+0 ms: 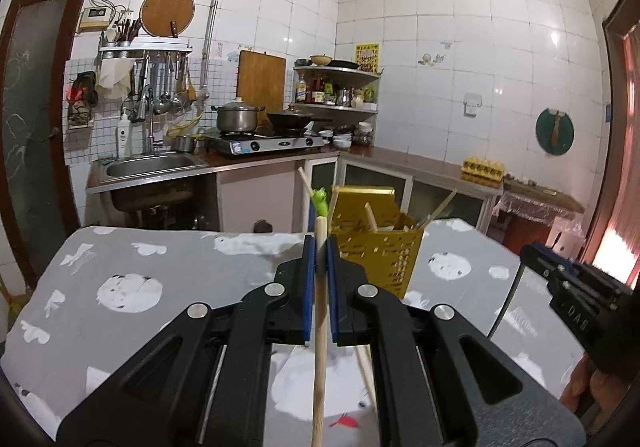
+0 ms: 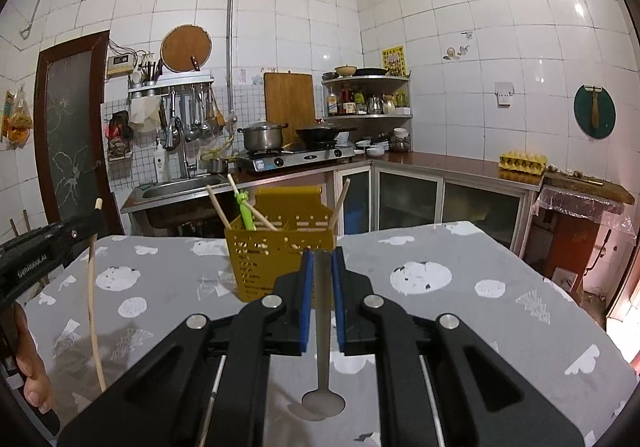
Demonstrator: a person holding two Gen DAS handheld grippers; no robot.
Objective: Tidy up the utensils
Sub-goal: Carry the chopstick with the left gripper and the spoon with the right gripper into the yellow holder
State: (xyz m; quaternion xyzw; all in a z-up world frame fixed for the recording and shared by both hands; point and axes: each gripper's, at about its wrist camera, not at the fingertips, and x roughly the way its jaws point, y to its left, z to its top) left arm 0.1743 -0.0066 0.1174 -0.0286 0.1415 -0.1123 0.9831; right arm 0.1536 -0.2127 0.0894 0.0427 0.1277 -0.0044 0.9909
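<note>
While several wooden chopsticks [image 2: 219, 212] and a green-topped utensil [image 2: 245, 212] are already seen standing in the yellow holder [image 2: 280, 259], the task is judged to be partly done. A wooden chopstick [image 1: 319, 347] is gripped between the closed jaws of the left gripper [image 1: 319, 259], held roughly upright above the grey patterned surface [image 1: 140, 287], near the holder but not yet over it. A metal spoon [image 2: 322, 367] is clamped in the closed jaws of the right gripper [image 2: 322, 267], its bowl hanging downward over the surface, just in front of the holder. Both held pieces remain to be dropped into the holder. Another thin stick [image 1: 366, 375] is glimpsed beneath the left gripper, lying on the surface; whether more loose utensils remain cannot be told, since much of the surface is hidden by the grippers.
</note>
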